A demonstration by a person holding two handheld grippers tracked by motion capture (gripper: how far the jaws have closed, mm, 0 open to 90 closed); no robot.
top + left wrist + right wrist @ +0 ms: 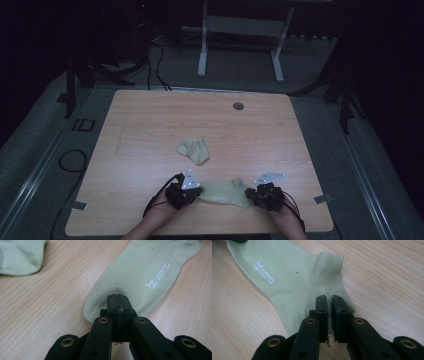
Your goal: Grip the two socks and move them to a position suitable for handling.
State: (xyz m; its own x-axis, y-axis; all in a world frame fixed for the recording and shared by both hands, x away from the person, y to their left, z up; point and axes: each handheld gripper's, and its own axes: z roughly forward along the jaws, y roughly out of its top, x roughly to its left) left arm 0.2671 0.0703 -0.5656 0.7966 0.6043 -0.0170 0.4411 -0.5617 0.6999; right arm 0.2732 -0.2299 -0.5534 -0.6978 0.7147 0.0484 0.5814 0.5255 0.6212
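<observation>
i have the pale green sock (226, 192) lying flat near my edge of the wooden table (150, 115), stretched between my two tools. my left gripper (117, 298) is clenched on the toe end, jaws pressed together with the fabric edge caught between them. my right gripper (329, 301) sits at the ribbed cuff (335, 277); its jaws stand a narrow slit apart over the cuff edge, and i cannot tell whether cloth is really pinched there or only lies under the tips.

to do this step well, i judge i should make sure the right side has a firm bite on the cuff before lifting or pulling, keep both tools low and level, and draw them apart gently so the sock goes taut without twisting. pulling hard on one side alone could slip the fabric out of the other.

the sock's long axis runs left to right across the table, roughly parallel to the near edge: toe toward my left, cuff and heel bump toward my right. the printed white lettering (158, 280) faces up. a second sock (194, 151) of the same colour lies crumpled farther in, well apart from this one.
</observation>
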